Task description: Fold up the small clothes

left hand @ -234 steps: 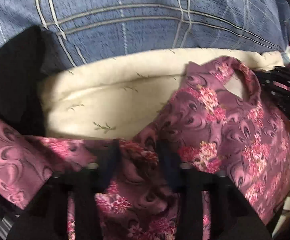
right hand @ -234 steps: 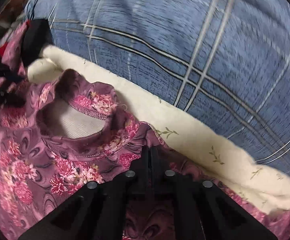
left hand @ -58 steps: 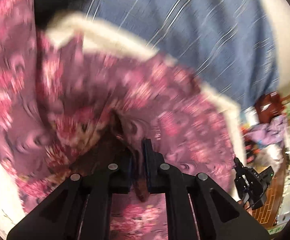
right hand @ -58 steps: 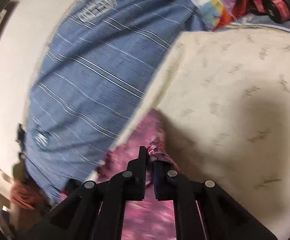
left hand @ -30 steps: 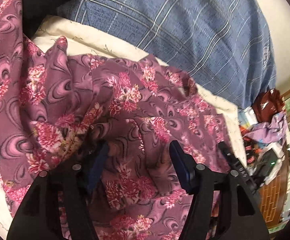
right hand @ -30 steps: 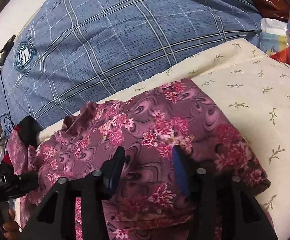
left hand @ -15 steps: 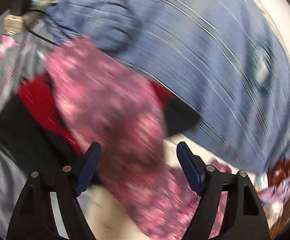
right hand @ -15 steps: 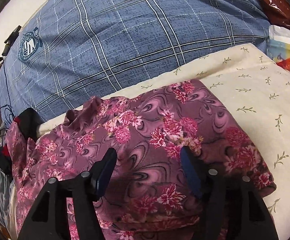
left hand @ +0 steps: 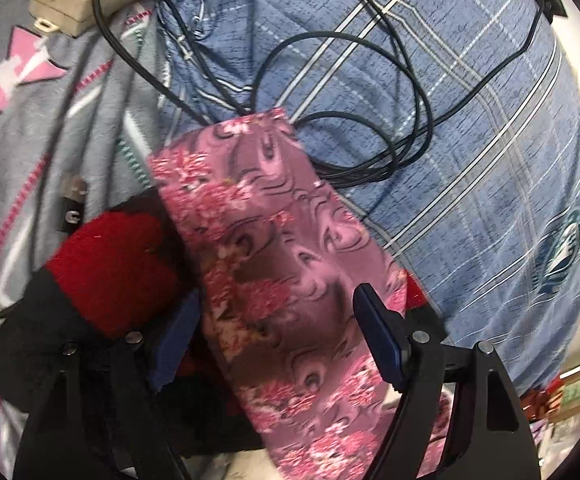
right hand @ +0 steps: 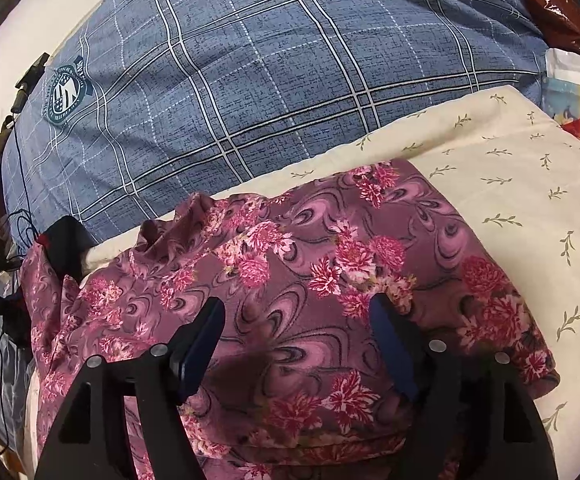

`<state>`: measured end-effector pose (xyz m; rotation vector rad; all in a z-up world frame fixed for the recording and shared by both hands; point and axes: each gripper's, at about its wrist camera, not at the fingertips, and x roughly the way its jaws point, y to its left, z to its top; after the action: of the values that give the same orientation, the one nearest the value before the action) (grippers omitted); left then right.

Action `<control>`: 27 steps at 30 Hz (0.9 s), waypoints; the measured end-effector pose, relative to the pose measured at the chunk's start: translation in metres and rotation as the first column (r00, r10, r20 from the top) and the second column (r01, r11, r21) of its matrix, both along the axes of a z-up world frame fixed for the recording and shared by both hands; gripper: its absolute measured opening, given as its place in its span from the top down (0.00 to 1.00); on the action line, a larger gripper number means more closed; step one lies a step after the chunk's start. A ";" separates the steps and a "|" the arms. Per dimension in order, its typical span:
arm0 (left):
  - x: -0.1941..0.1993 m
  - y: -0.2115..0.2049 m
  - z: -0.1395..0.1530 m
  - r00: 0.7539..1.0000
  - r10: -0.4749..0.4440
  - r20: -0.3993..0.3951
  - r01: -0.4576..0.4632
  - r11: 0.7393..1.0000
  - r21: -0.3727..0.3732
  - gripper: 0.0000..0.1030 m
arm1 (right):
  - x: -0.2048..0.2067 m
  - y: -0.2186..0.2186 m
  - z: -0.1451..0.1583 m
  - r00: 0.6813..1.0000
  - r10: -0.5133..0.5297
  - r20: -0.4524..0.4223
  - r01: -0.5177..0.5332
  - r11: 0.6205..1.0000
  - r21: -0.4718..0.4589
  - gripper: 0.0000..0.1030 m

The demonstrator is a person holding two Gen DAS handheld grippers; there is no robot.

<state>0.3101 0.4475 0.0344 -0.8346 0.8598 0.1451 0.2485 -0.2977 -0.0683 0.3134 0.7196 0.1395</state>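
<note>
Looks partway done to me: the floral top [right hand: 290, 288] is bunched over on the cream quilt [right hand: 530, 184], but one sleeve [left hand: 273, 240] is flung out left over a red and black garment [left hand: 101, 272] and some cables [left hand: 354, 136]. That sleeve needs tucking in, then a final fold. Left gripper [left hand: 277, 340] is wide open straddling the sleeve, gripping nothing. Right gripper [right hand: 298, 344] is wide open over the body, also empty. Fabric's thin, slinky, swirly purple with pink flowers; plaid pillow [right hand: 273, 64] behind is coarser.
</note>
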 end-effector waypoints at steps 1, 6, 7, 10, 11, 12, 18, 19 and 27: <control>0.002 -0.002 -0.003 1.000 0.001 0.021 0.000 0.999 -0.035 0.27 | 0.000 0.000 0.000 1.000 0.001 0.000 -0.001 1.000 0.001 0.25; -0.008 0.009 -0.030 0.997 0.038 0.073 -0.022 0.979 -0.201 0.83 | 0.000 -0.001 0.000 1.000 0.004 0.003 -0.004 1.000 0.008 0.24; -0.010 0.011 -0.035 0.996 0.048 0.077 -0.030 0.976 -0.216 0.87 | 0.000 -0.001 0.000 1.000 0.004 0.003 -0.004 1.000 0.010 0.24; -0.022 0.013 -0.036 0.992 0.067 0.109 -0.039 0.970 -0.238 0.95 | 0.000 -0.002 0.000 1.000 0.005 0.004 -0.005 1.000 0.012 0.24; -0.026 0.011 -0.033 0.991 0.069 0.116 -0.041 0.972 -0.233 0.95 | 0.000 -0.002 0.000 1.000 0.004 0.004 -0.004 1.000 0.012 0.24; -0.032 0.008 -0.026 0.989 0.071 0.132 -0.040 0.973 -0.227 0.95 | 0.000 -0.002 0.000 1.000 0.004 0.004 -0.004 1.000 0.011 0.24; -0.046 -0.043 0.028 0.971 -0.022 0.238 0.059 0.987 -0.150 0.96 | 0.000 -0.001 -0.001 1.000 0.004 0.004 -0.004 1.000 0.011 0.24; -0.048 -0.053 0.036 0.966 -0.046 0.254 0.084 0.987 -0.140 0.98 | 0.000 -0.002 -0.001 1.000 0.004 0.004 -0.004 1.000 0.012 0.24; -0.061 -0.142 0.074 0.920 -0.243 0.307 0.267 0.963 -0.041 0.98 | -0.001 -0.002 0.000 1.000 0.005 0.008 -0.005 1.000 0.023 0.24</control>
<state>0.2486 0.3050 0.1080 -0.7882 0.6826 -0.2439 0.2474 -0.2994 -0.0683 0.3332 0.7112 0.1540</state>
